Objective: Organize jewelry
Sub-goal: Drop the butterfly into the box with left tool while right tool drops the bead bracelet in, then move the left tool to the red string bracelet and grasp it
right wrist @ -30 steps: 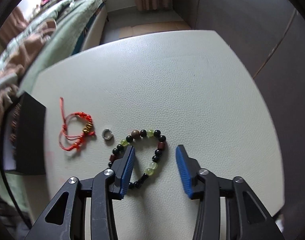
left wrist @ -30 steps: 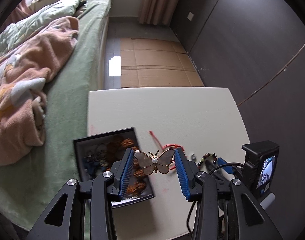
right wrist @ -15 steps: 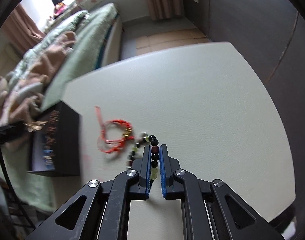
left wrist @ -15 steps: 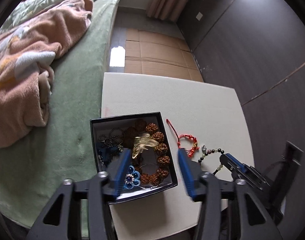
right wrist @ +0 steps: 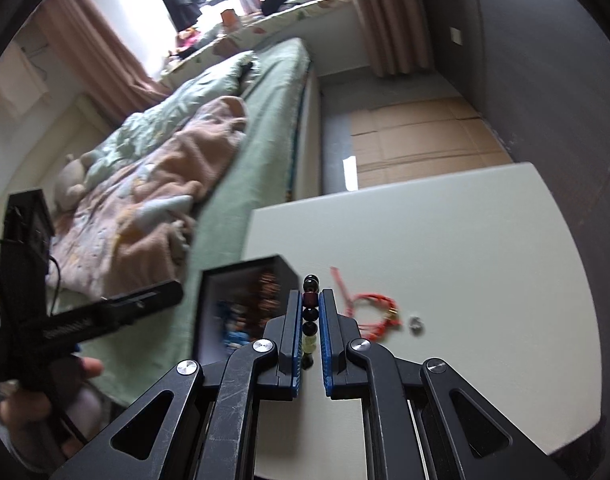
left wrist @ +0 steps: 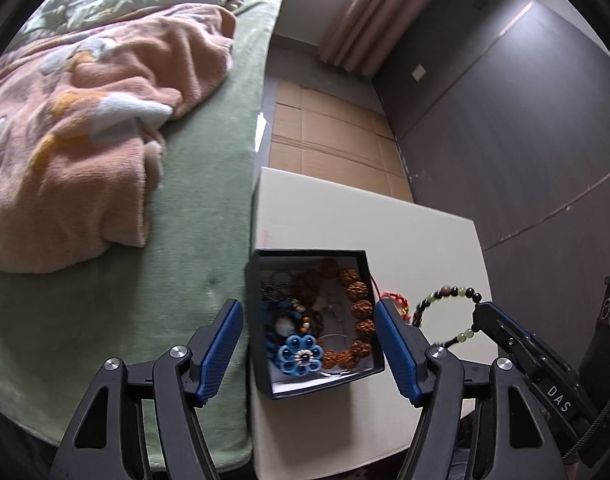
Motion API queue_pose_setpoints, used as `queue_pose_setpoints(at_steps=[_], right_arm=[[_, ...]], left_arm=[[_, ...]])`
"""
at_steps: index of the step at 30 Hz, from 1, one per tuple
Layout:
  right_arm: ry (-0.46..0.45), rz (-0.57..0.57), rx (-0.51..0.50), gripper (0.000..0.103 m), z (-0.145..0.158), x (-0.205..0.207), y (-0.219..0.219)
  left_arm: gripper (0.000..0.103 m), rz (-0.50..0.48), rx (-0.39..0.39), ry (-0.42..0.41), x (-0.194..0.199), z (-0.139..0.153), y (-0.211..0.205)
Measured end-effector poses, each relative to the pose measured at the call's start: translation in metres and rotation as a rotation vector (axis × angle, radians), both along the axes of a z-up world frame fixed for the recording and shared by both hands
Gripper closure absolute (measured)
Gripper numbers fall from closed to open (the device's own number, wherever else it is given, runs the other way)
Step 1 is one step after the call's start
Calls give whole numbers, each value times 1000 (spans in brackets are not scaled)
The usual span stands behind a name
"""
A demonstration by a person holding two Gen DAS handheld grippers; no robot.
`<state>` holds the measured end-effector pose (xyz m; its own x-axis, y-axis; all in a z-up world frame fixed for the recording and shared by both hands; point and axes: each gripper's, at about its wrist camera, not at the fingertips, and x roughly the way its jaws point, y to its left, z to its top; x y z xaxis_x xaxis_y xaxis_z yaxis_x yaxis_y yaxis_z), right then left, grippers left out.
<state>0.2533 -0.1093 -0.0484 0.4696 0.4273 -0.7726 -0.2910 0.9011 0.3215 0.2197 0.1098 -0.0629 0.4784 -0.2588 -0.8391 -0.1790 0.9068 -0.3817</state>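
A bed (left wrist: 193,208) with a green cover and a rumpled pink blanket (left wrist: 85,132) is seen at the left, against the white surface (left wrist: 385,232). The left gripper (left wrist: 309,344) is held wide open and empty above the black jewelry box (left wrist: 317,384), which sits at the surface's left edge and is filled with brown beads and a blue flower piece (left wrist: 301,356). A red cord bracelet (right wrist: 373,312) and a small ring (right wrist: 416,323) are left lying further right. The beaded bracelet (left wrist: 445,300) is clamped in the closed right gripper (right wrist: 312,312) and hangs raised beside the box.
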Motion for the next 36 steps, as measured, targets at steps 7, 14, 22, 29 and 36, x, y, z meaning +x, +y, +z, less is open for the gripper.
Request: queue_pose_setpoints(at_steps=[7, 14, 22, 29, 36], right_arm=[[27, 81, 45, 94, 1, 9, 43], [63, 121, 20, 94, -10, 11, 68], [48, 74, 76, 52, -10, 6, 32], [52, -39, 78, 52, -16, -5, -32], [71, -145, 82, 52, -27, -14, -89]], left_arm=[[34, 61, 8, -1, -13, 3, 23], [17, 96, 2, -5, -20, 3, 36], [0, 58, 6, -52, -22, 8, 22], [0, -17, 1, -91, -18, 13, -8], [0, -97, 36, -105, -12, 12, -47]])
